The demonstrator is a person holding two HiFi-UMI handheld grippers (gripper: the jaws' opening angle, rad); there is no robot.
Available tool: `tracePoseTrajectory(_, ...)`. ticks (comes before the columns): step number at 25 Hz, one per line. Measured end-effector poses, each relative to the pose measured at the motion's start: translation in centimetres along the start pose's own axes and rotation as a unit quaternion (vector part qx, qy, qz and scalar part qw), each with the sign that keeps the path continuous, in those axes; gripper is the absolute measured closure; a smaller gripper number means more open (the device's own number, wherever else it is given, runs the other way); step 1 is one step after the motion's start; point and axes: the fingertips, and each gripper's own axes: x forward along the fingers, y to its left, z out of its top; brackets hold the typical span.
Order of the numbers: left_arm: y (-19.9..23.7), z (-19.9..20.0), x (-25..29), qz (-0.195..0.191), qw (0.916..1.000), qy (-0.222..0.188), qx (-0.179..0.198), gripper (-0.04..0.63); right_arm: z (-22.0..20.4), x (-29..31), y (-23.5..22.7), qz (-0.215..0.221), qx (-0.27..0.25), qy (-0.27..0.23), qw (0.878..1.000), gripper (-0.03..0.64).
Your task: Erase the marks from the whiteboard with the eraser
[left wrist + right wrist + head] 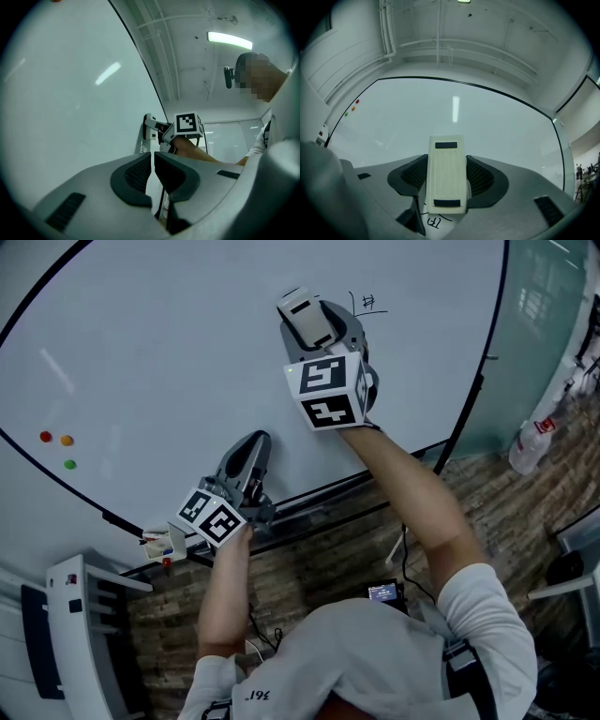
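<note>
The whiteboard (169, 343) fills the upper head view, with small black marks (366, 304) near its top right. My right gripper (314, 320) is shut on a cream eraser (302, 313) held against the board just left of those marks. In the right gripper view the eraser (447, 173) sits between the jaws, and the marks (434, 222) show just below it. My left gripper (255, 441) hangs low by the board's bottom edge, shut with nothing in it; in its own view the left gripper (153, 164) has its pads together. The right gripper's marker cube (187, 123) shows beyond.
Red (45, 437), orange (67, 440) and green (69, 464) magnets stick on the board's left. A tray ledge (309, 495) runs under the board, with small items (161, 545) at its left end. A white rack (80, 615) stands lower left, a plastic bottle (531, 444) at right.
</note>
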Motion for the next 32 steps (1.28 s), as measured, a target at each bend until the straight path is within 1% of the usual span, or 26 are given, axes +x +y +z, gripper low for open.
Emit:
tracePoseTrajectory(4, -0.2, -0.2, 0.6, 0.0, 1.0, 0.002, 0.0, 0.568, -0.3, -0.1, -0.9, -0.003, -0.002, 0.0, 1.0, 0.348)
tracePoseTrajectory(8, -1.2, -1.1, 2.6, -0.002, 1.0, 0.005, 0.001, 0.568, -1.3, -0.4, -3.5, -0.007, 0.002, 0.002, 1.0, 0.348)
tracePoseTrajectory(20, -3.1, -3.2, 6.3, -0.018, 0.9997, 0.015, -0.005, 0.568, -3.9, -1.3, -9.8, -0.029, 0.005, 0.015, 0.999, 0.348)
tracePoseTrajectory(26, -3.3, -3.7, 6.9, -0.015, 0.9997, 0.019, -0.006, 0.568, -5.0, -1.5, -11.9, -0.032, 0.003, 0.019, 0.999, 0.348)
tracePoseTrajectory(32, -3.7, -3.9, 6.9, -0.01, 0.9997, 0.021, -0.006, 0.568, -5.7, -1.6, -13.0, -0.03, 0.009, 0.019, 0.999, 0.348)
